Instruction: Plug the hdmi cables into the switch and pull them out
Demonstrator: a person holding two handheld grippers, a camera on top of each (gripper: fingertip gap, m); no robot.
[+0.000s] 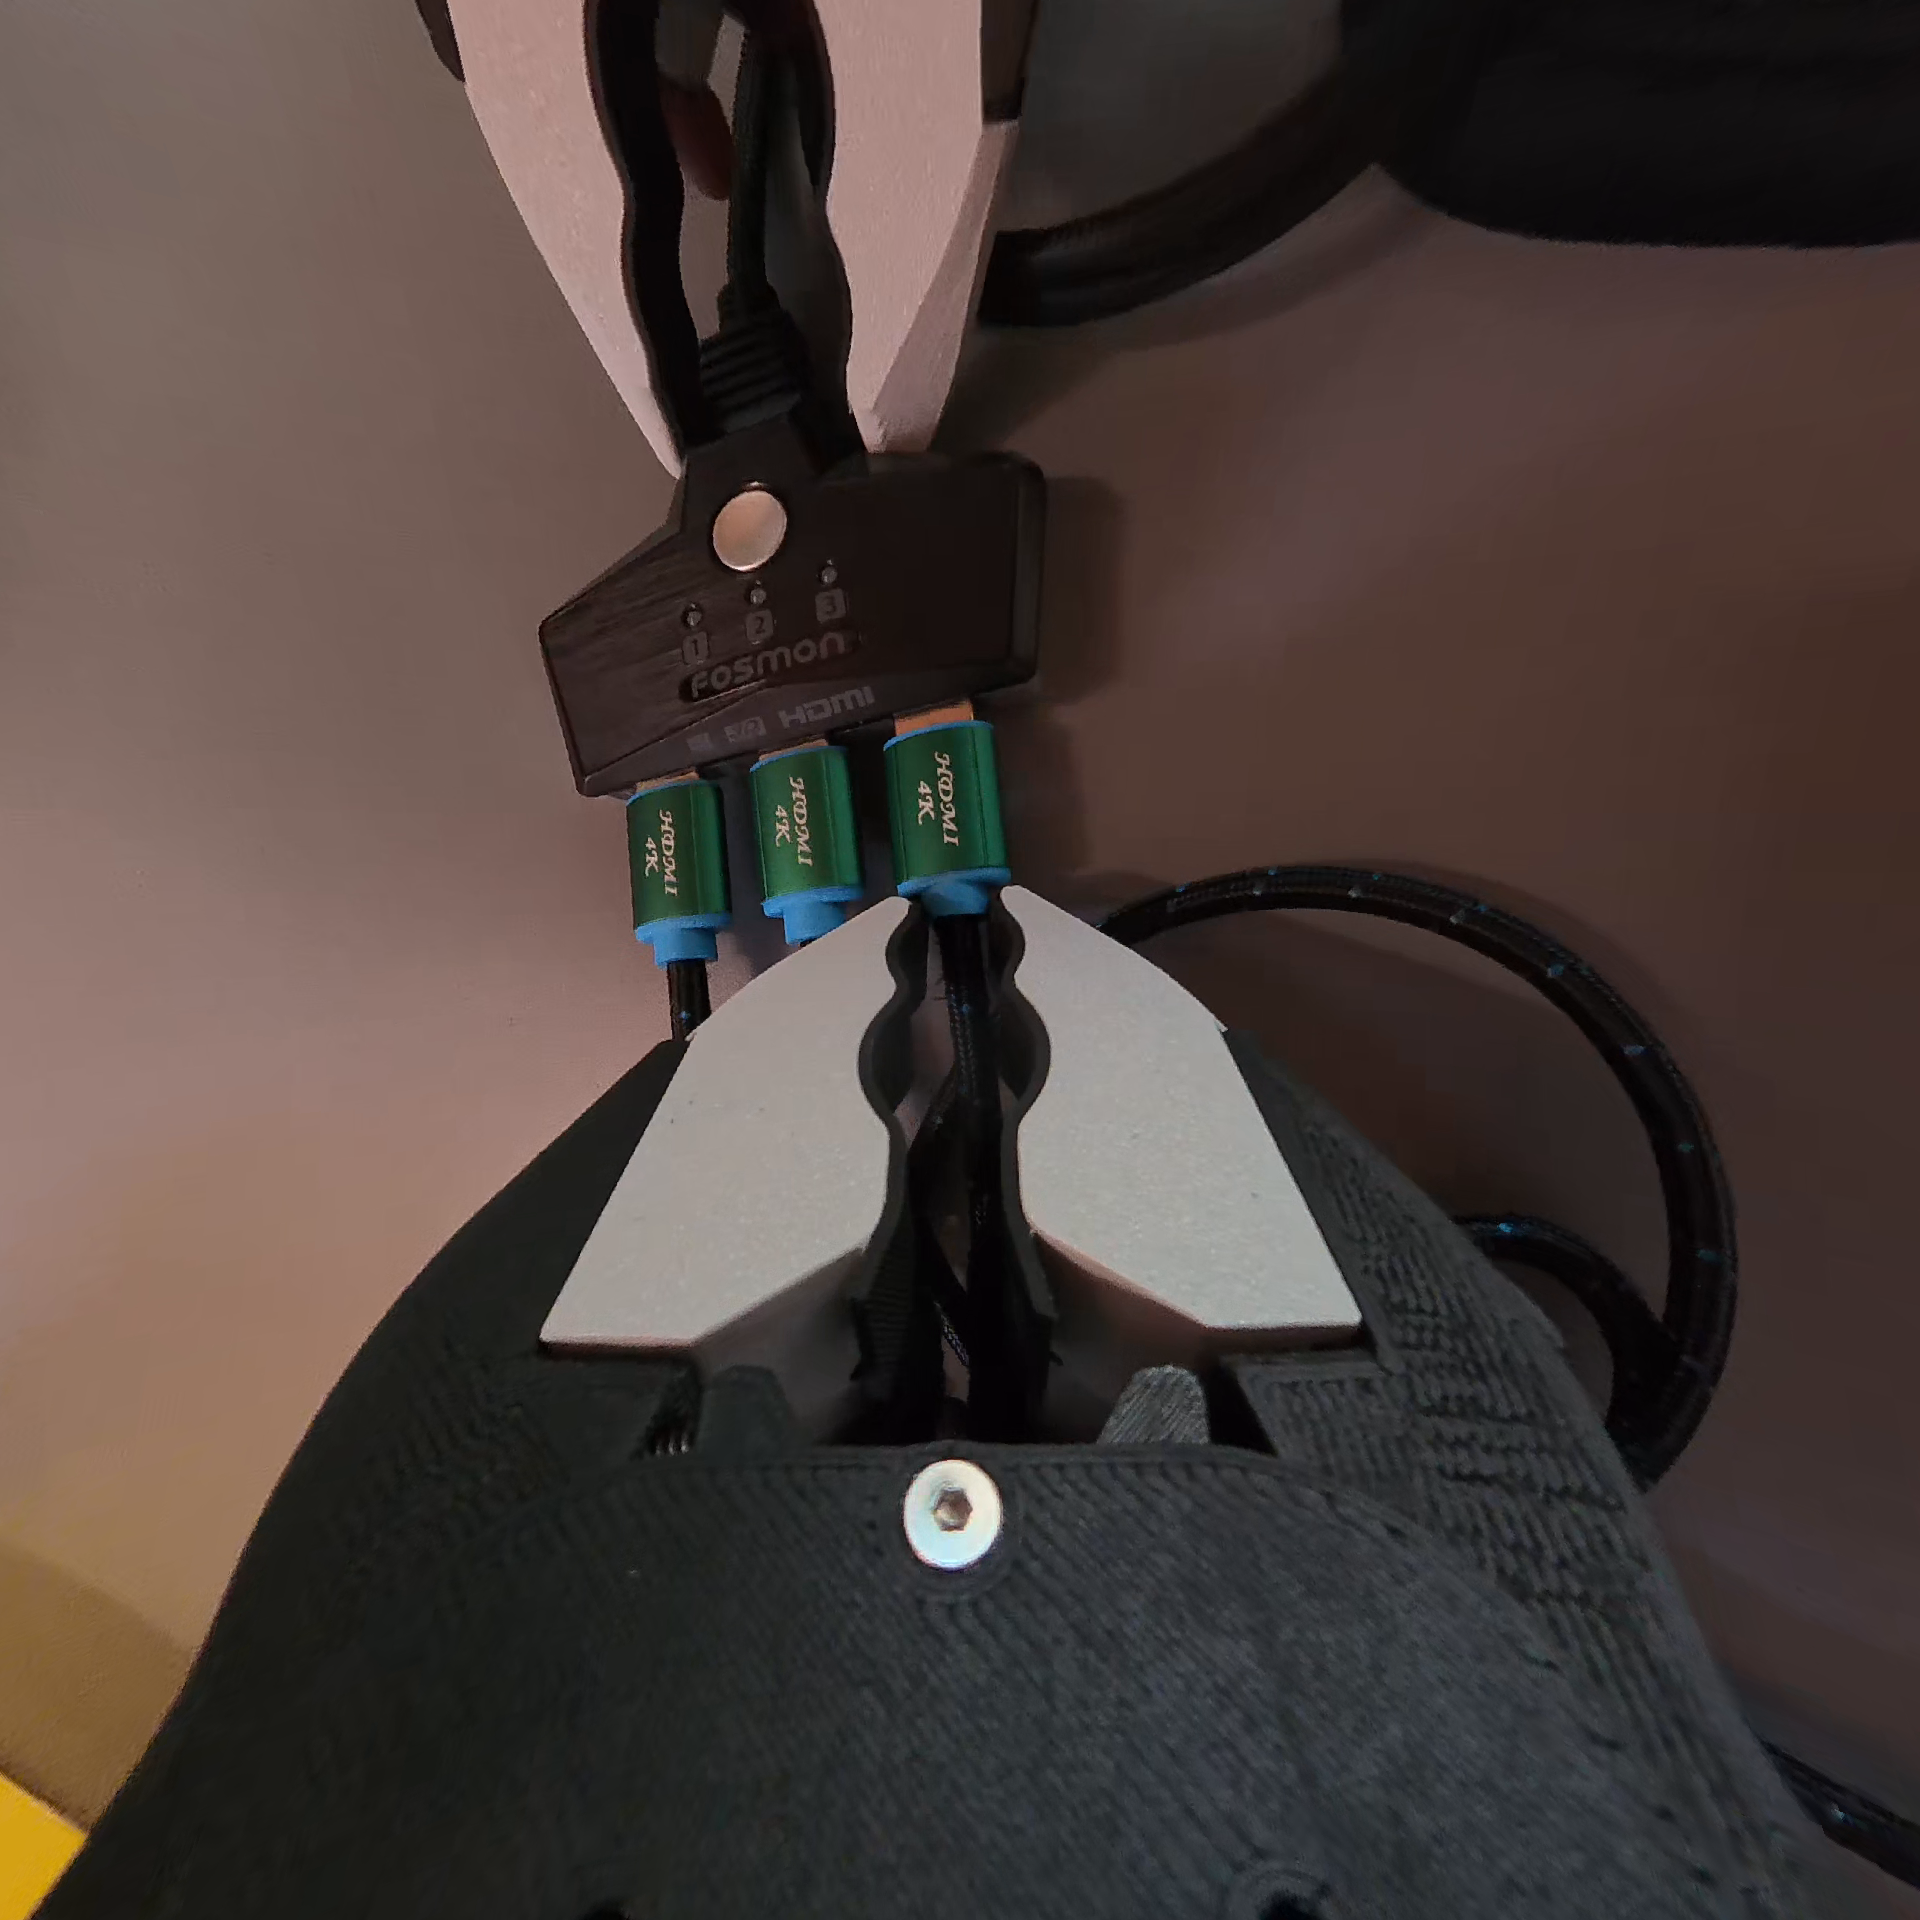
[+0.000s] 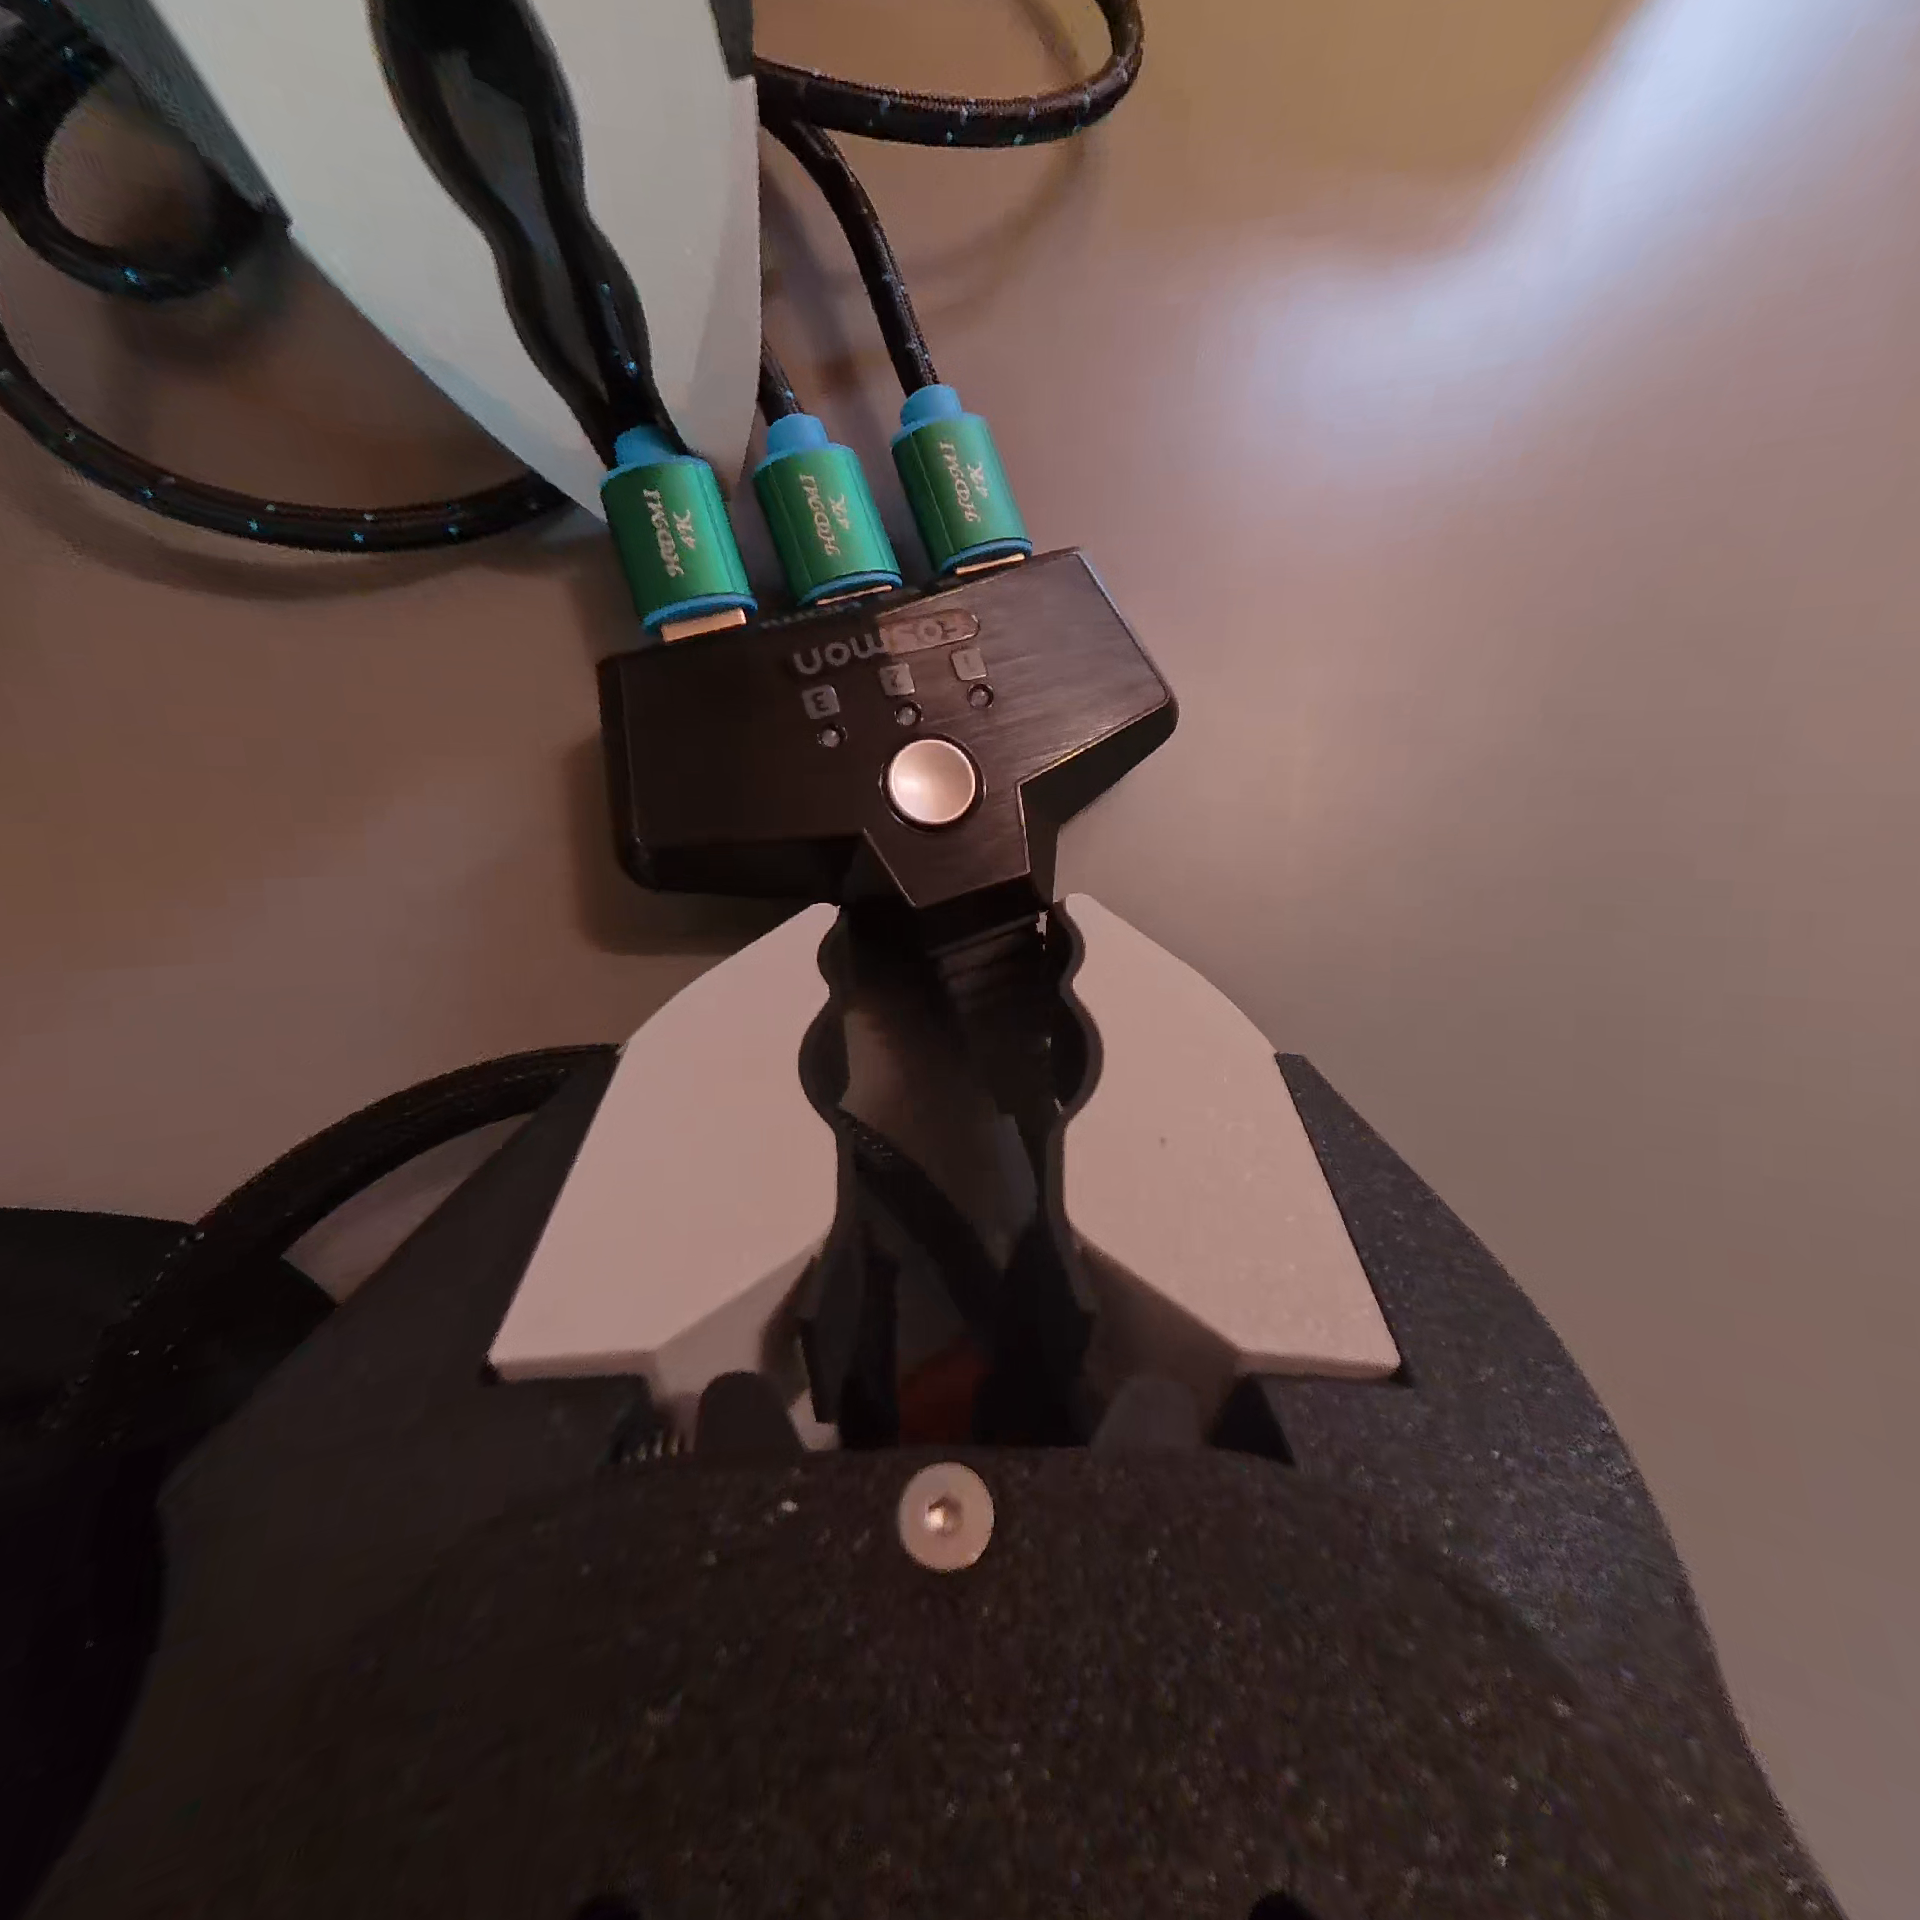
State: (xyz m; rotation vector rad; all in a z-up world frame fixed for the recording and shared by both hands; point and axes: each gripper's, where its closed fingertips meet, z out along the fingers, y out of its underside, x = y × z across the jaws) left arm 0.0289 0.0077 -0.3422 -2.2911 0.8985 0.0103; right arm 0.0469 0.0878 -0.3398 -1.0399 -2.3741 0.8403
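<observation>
The left claw [image 1: 956, 909] is clenched on the braided cable [image 1: 961, 997] just behind the third plug [image 1: 940, 816], and the right claw [image 2: 951, 904] is clenched on the switch's [image 2: 883, 717] pigtail stub, pinning it from the opposite end. The switch lies flat on the worktop [image 2: 1455, 727], no edge of which shows. Its long axis runs between the two claws, ports facing the left claw. All three green plugs stand in a row along that axis; the third shows more bare metal than its neighbours [image 1: 675, 857] [image 1: 805, 821] (I judge it only partly seated).

Risks: gripping cable rather than plug shell means a push could buckle the braid, and a pull strains the blue collar. Any sideways force could cock the plug in its port. If the right claw slips, the switch will slide or twist.
</observation>
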